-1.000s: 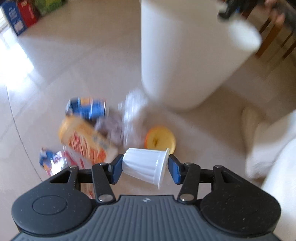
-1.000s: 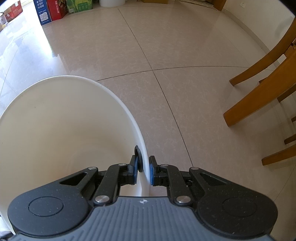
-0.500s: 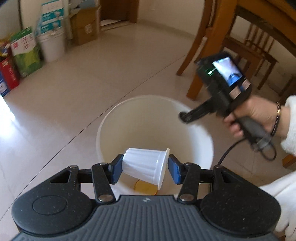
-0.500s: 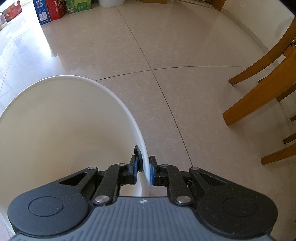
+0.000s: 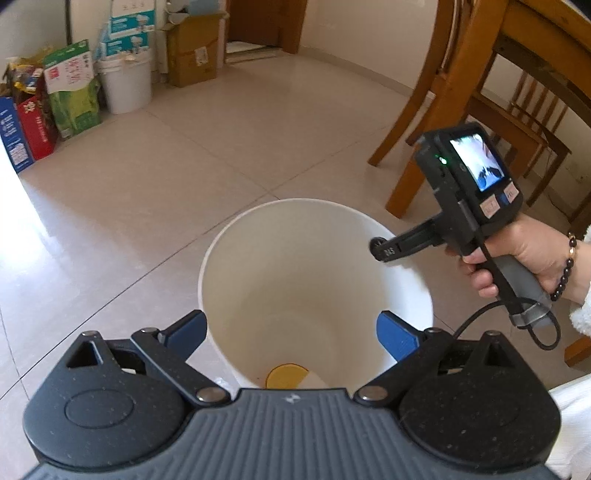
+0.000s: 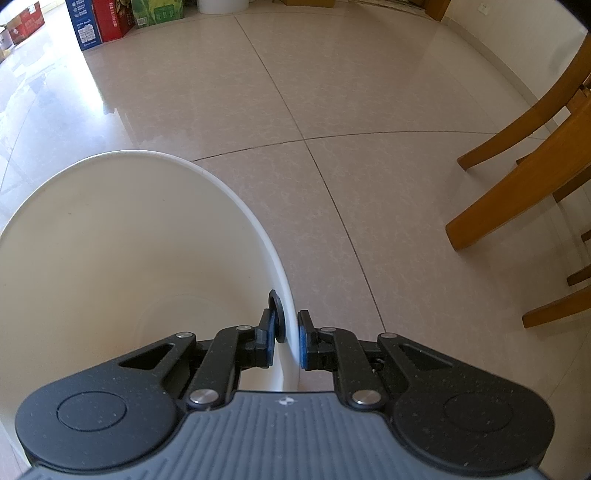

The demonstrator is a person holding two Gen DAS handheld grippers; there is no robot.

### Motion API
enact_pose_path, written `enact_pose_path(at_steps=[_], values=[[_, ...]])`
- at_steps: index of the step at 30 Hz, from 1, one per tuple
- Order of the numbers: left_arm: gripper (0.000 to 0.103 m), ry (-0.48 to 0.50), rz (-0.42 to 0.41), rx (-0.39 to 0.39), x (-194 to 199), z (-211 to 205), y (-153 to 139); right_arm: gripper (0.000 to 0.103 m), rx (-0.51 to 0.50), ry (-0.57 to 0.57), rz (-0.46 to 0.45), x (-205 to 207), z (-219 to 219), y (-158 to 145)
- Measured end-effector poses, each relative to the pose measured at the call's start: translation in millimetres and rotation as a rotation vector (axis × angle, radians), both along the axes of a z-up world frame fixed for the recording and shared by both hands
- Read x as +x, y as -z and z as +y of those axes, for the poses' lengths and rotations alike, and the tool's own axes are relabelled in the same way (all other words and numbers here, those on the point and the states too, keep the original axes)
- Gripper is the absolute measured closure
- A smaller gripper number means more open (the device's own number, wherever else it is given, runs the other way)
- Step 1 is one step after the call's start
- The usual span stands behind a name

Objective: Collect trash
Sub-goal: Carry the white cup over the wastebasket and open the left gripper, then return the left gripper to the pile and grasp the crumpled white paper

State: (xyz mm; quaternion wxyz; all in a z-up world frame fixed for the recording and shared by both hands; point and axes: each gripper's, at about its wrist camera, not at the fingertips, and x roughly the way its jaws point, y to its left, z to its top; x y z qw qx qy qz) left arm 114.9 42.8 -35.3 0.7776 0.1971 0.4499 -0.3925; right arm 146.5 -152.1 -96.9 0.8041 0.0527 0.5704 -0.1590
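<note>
A tall white trash bin (image 5: 295, 236) stands on the tiled floor. My left gripper (image 5: 291, 334) hangs open above its mouth with nothing between the blue pads. At the bin's bottom lie a yellow lid (image 5: 284, 374) and part of a white cup (image 5: 314, 380). My right gripper (image 6: 286, 341) is shut on the bin's rim (image 6: 255, 218), one pad inside the wall and one outside. In the left wrist view a hand (image 5: 532, 254) holds that right gripper (image 5: 382, 249) at the bin's right edge.
Wooden chair and table legs (image 5: 417, 122) stand to the right of the bin, also chair legs (image 6: 517, 184) in the right wrist view. Boxes, bags and a white bucket (image 5: 125, 85) line the far wall. A blue and a red box (image 6: 99, 22) sit far left.
The left gripper rose from the floor litter to above the bin, then opened; the white ribbed cup it held dropped into the bin. The right gripper stayed clamped on the rim.
</note>
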Motion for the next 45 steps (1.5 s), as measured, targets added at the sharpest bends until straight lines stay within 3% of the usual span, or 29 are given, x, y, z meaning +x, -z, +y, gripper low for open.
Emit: enact_pose_path(at_steps=[8, 16, 22, 31, 39, 42, 45], values=[[0.003, -0.017, -0.105, -0.012, -10, 31, -1, 0.089, 0.008, 0.010, -0.006, 1, -2, 0], [0.002, -0.114, -0.053, 0.020, -6, 93, 22, 0.089, 0.010, 0.012, -0.009, 0, -6, 0], [0.003, -0.292, -0.066, 0.066, -17, 158, 67, 0.088, 0.005, 0.013, -0.009, -1, -4, 0], [0.003, -0.528, -0.010, 0.141, -47, 249, 155, 0.088, -0.007, 0.011, -0.007, -1, 0, 0], [0.004, -0.620, 0.008, 0.250, -65, 296, 221, 0.088, -0.019, 0.011, -0.004, 0, 5, 0], [0.008, -0.652, 0.023, 0.286, -65, 304, 239, 0.087, -0.019, 0.014, -0.003, 1, 6, -1], [0.019, -0.655, 0.034, 0.304, -65, 309, 253, 0.087, -0.020, 0.014, -0.003, 1, 6, -1]])
